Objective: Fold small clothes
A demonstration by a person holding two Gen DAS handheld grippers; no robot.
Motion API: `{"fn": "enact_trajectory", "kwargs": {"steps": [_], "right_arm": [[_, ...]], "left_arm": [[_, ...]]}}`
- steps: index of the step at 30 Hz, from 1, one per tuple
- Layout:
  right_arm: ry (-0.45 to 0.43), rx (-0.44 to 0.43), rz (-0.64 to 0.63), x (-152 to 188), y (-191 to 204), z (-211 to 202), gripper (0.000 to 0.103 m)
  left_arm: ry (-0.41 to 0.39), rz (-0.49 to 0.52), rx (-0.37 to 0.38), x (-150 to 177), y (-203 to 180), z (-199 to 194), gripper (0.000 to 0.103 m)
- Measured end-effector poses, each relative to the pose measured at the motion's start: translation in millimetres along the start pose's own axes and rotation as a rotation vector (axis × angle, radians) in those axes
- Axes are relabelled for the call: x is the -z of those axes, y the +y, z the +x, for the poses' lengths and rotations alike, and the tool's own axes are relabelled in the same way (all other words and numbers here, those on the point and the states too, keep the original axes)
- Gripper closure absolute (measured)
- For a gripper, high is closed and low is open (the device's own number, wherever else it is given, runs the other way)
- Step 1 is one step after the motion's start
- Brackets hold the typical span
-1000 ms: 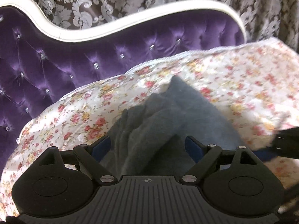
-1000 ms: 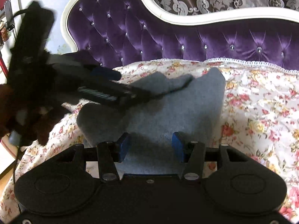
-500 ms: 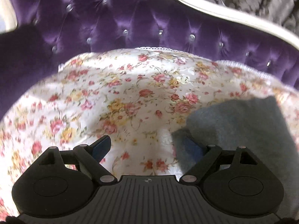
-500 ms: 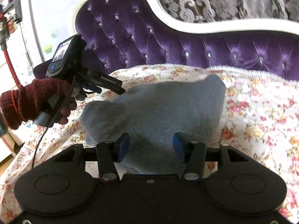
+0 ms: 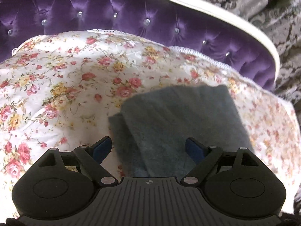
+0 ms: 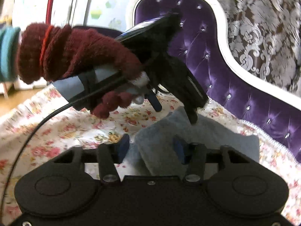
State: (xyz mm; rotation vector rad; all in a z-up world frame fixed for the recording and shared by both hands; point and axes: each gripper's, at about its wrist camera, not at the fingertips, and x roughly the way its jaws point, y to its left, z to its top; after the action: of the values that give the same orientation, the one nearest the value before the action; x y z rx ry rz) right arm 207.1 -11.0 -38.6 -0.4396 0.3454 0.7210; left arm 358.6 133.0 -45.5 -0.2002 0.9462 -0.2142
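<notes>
A folded grey fleece garment lies on a floral sheet. My left gripper hangs over its near-left corner, wide open. The cloth lies under the gap and the blue pads do not press it. In the right wrist view the grey garment bulges up between the fingers of my right gripper. Its jaws are closing around that ridge, with a small gap left at the left pad. The left gripper, held by a hand in a maroon knitted glove, points down at the cloth's far edge.
The sheet covers the seat of a purple tufted sofa with a white frame. A patterned grey curtain hangs behind it. A black cable trails from the left gripper across the sheet. At far left stands a bright wall with a red pole.
The left gripper swung from above bare sheet back over the grey garment's corner. The right view rolled, the gloved hand came much nearer, and the right jaws narrowed around the cloth.
</notes>
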Motion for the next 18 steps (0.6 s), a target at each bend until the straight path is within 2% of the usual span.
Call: {"fn": "enact_trajectory", "kwargs": {"steps": [2, 3, 4, 7, 11, 14, 18], "right_arm": [[0.032, 0.011, -0.024, 0, 2, 11, 0.081], [0.036, 0.007, -0.021, 0, 1, 13, 0.089], [0.028, -0.004, -0.015, 0, 2, 12, 0.089], [0.015, -0.026, -0.016, -4, 6, 8, 0.089], [0.083, -0.07, -0.063, 6, 26, 27, 0.089], [0.093, -0.064, -0.062, 18, 30, 35, 0.082], [0.048, -0.077, -0.03, 18, 23, 22, 0.043]], "left_arm": [[-0.011, 0.005, 0.004, 2, 0, 3, 0.033], [-0.02, 0.0, 0.019, 3, 1, 2, 0.046], [-0.031, -0.009, 0.029, 3, 3, 0, 0.05], [-0.062, -0.01, 0.008, 3, 9, -4, 0.05], [-0.054, -0.01, -0.069, 4, 18, 2, 0.05], [-0.081, -0.006, -0.084, 7, 19, -8, 0.05], [-0.137, 0.057, -0.1, 14, 5, -33, 0.047]]}}
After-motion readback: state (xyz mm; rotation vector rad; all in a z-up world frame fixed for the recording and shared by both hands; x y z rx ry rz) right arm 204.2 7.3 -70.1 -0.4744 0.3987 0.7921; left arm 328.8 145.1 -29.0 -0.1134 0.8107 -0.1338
